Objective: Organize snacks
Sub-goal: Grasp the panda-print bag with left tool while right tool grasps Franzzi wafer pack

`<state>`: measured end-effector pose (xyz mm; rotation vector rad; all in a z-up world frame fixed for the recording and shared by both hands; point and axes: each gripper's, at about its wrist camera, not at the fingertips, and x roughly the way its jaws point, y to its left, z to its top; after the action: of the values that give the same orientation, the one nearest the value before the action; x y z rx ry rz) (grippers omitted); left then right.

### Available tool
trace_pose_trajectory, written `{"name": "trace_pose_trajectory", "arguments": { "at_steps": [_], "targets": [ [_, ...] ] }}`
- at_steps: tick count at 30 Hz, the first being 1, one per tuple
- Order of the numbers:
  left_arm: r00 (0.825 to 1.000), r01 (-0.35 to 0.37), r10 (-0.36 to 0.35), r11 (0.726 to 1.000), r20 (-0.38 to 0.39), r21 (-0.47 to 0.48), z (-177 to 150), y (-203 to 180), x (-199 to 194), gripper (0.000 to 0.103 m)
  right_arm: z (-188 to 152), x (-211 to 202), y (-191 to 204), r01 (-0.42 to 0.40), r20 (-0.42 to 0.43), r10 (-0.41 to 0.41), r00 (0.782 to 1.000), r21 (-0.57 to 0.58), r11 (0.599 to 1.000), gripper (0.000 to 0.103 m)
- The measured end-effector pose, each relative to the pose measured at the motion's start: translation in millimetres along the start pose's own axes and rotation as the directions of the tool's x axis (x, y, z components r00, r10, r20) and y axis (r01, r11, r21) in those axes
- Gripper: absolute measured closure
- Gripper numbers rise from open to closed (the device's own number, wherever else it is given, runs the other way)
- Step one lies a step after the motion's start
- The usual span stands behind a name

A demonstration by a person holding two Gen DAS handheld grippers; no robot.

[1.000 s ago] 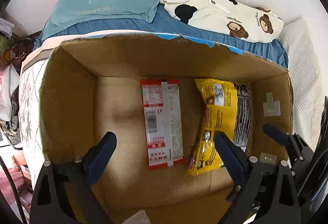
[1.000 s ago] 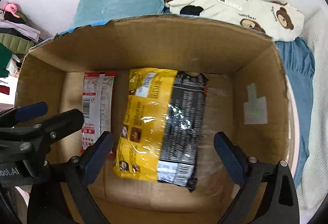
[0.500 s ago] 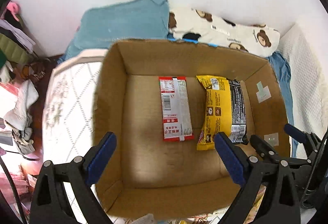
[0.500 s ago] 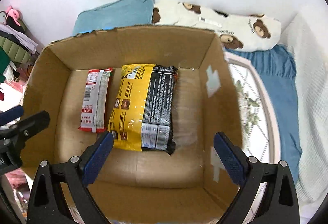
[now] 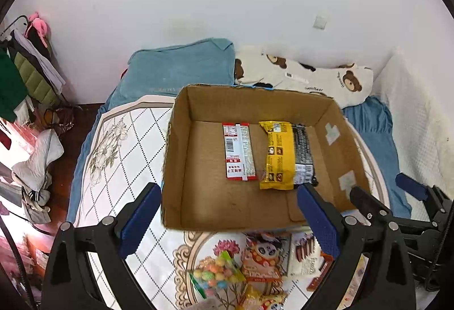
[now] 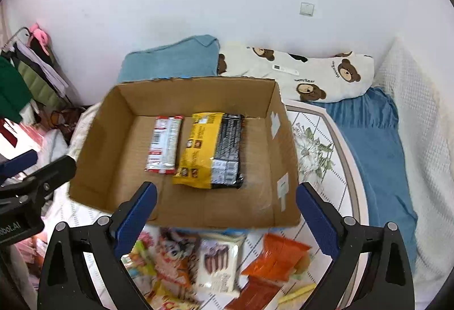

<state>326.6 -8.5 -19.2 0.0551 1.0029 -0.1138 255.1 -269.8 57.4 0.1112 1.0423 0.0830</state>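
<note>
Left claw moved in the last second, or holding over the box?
Yes. The left claw has pulled up and back: the cardboard box now looks smaller and farther, and loose snacks in front of it show.

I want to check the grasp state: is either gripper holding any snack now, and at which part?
Nothing is held. The left gripper and the right gripper are both open and empty, above the near edge of the cardboard box.

A cardboard box [image 5: 181, 168] sits on the bed [image 5: 119, 145], holding a red-and-white packet [image 5: 238, 152] beside a yellow-and-black bag [image 5: 286, 156]. Loose snacks [image 5: 255, 267] lie at the box's near edge. The left gripper [image 5: 229, 220] hovers empty, jaws wide apart.
</note>
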Motion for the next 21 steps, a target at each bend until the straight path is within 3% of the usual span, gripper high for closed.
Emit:
{"name": "trace_pose_trajectory", "arguments": {
  "at_steps": [4, 7, 9, 11, 13, 14, 16, 17, 19, 21],
  "targets": [
    [1.000, 0.008, -0.008, 1.000, 0.001, 0.002, -18.1, 0.6, -18.2, 0.005, -18.9, -20.2, -3.0, -0.047, -0.001, 0.047, 0.999, 0.033, 0.998, 0.003],
    [0.999, -0.005, 0.006, 1.000, -0.048, 0.017, -43.0, 0.3, -17.6, 0.005, -45.7, -26.8, -9.4, -0.076, -0.033, 0.078, 0.996, 0.062, 0.995, 0.003],
    [0.991, -0.021, 0.024, 0.999, -0.130, 0.026, -66.7, 0.3, -7.2, 0.005, -68.3, -23.0, -16.6, -0.091, -0.075, 0.097, 0.992, 0.080, 0.993, 0.003],
    [0.970, -0.014, 0.020, 1.000, -0.241, 0.026, -92.7, 0.6, 11.9, 0.005, -94.0, -18.8, -29.0, -0.095, -0.107, 0.107, 0.988, 0.111, 0.989, 0.008],
    [0.934, 0.013, -0.027, 0.999, -0.357, -0.040, -124.9, 4.5, 36.7, 0.005, -116.3, -10.4, -43.0, -0.093, -0.139, 0.114, 0.984, 0.147, 0.985, 0.026],
    [0.906, 0.032, -0.062, 0.996, -0.419, -0.080, -138.5, 5.6, 49.9, 0.007, -127.8, -3.7, -51.3, -0.090, -0.166, 0.119, 0.979, 0.170, 0.981, 0.030],
    [0.813, 0.086, -0.211, 0.965, -0.542, -0.246, -167.9, 10.3, 82.9, 0.011, -145.2, 7.9, -64.1, -0.084, -0.213, 0.129, 0.969, 0.208, 0.974, 0.031],
    [0.775, 0.093, -0.273, 0.941, -0.570, -0.324, -178.3, 12.3, 96.9, 0.014, -152.7, 12.5, -69.6, -0.074, -0.228, 0.124, 0.966, 0.217, 0.973, 0.031],
    [0.724, 0.072, -0.355, 0.891, -0.591, -0.448, -191.4, 15.3, 121.0, 0.018, -163.9, 18.3, -78.9, -0.047, -0.244, 0.104, 0.964, 0.228, 0.973, 0.031],
    [0.700, 0.038, -0.404, 0.844, -0.589, -0.534, -196.2, 18.2, 140.5, 0.018, -170.9, 23.6, -89.3, -0.043, -0.253, 0.112, 0.961, 0.263, 0.964, 0.031]
  ]
}}
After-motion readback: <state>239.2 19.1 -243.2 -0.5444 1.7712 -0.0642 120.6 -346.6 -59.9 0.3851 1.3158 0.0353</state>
